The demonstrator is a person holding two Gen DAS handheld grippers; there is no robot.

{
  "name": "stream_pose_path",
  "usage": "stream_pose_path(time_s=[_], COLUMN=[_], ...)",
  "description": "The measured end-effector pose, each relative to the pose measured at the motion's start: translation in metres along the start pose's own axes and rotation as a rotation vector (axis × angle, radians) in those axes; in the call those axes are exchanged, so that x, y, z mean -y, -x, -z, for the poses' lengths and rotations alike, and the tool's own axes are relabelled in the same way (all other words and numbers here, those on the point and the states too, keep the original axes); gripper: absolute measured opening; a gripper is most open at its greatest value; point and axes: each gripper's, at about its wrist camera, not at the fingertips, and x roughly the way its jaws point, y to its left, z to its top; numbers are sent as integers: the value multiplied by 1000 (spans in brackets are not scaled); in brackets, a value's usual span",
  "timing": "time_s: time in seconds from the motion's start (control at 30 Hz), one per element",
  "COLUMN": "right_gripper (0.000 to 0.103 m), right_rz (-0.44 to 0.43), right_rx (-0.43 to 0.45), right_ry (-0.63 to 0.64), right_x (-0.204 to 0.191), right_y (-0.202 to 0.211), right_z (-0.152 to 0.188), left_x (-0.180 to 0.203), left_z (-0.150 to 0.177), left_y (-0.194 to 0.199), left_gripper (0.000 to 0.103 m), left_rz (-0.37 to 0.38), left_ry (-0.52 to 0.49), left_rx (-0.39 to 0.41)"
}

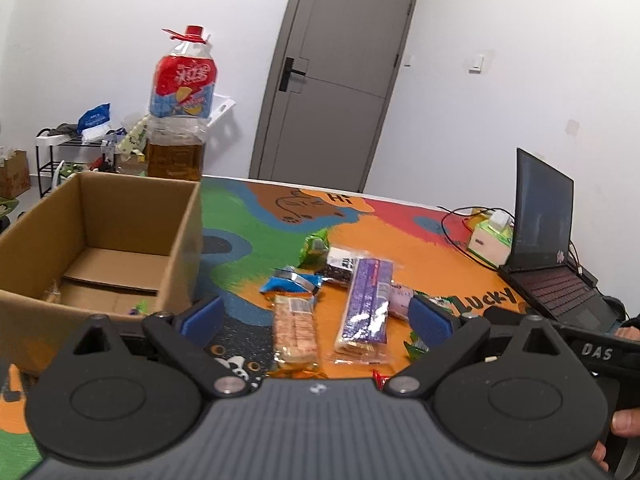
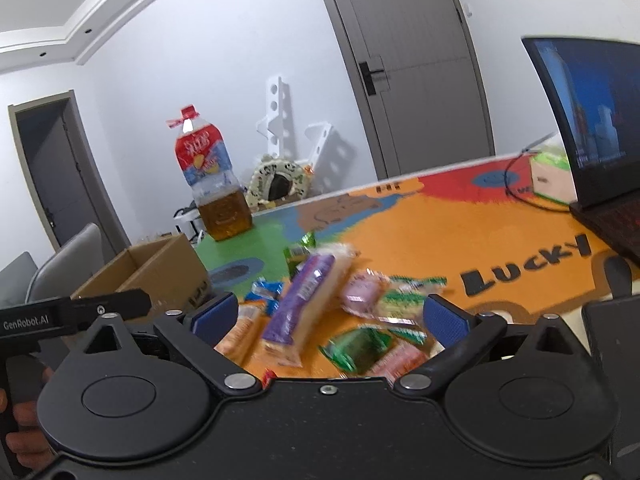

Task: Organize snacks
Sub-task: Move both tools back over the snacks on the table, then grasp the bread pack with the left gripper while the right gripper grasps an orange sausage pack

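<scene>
The snack packets lay loose in a cluster near the middle of the counter [image 1: 400, 216], on its orange patch, none of them held. The long purple wafer pack [image 1: 368, 296] lay beside the clear biscuit pack [image 1: 295, 328], with a blue packet [image 1: 290, 283] and a green packet [image 1: 315, 245] just beyond. The cardboard box [image 1: 132, 216] stood open-topped to the left of the cluster, nearly empty, its right wall near the blue packet.

The left tongs [image 1: 316, 316] were spread wide and empty, framing the biscuit and wafer packs without touching either. The right tongs [image 2: 332, 314] were likewise released, nothing between the pads, hanging over the same heap.

Procedure, as judged: select one outer packet, most likely the biscuit pack or the wafer pack; straddle its narrow width squarely; close only when both pads bracket the wrapper. Foil is slippery, so a mid-length grip is advised. Lift clear of the box rim before carrying across.

Clearances: the route leftward to the box appeared free. The oil bottle [image 1: 178, 120] stood behind the box, the laptop [image 1: 548, 248] and tissue box [image 1: 490, 236] at the right edge. Both tongs worked close together, so a clash was possible
</scene>
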Motion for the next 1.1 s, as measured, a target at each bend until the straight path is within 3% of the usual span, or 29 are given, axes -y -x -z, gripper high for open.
stream_pose_path(time_s=[0.2, 0.37, 0.57, 0.8, 1.1], right_gripper=[79, 77, 60, 50, 50], right_rz=[17, 54, 96, 112, 168], right_rx=[-53, -90, -101, -81, -122], right_ry=[-31, -31, -69, -88, 10], right_x=[11, 16, 26, 32, 20], right_y=[-16, -30, -37, -38, -50], right_z=[14, 24, 29, 24, 31], left_x=[2, -2, -4, -6, -10], left_z=[11, 18, 23, 23, 33], left_y=[-19, -37, -55, -74, -96], left_gripper=[83, 72, 59, 55, 50], left_rz=[-5, -20, -22, -29, -59], left_ry=[-6, 15, 19, 16, 10], left_rx=[-31, -64, -93, -106, -138])
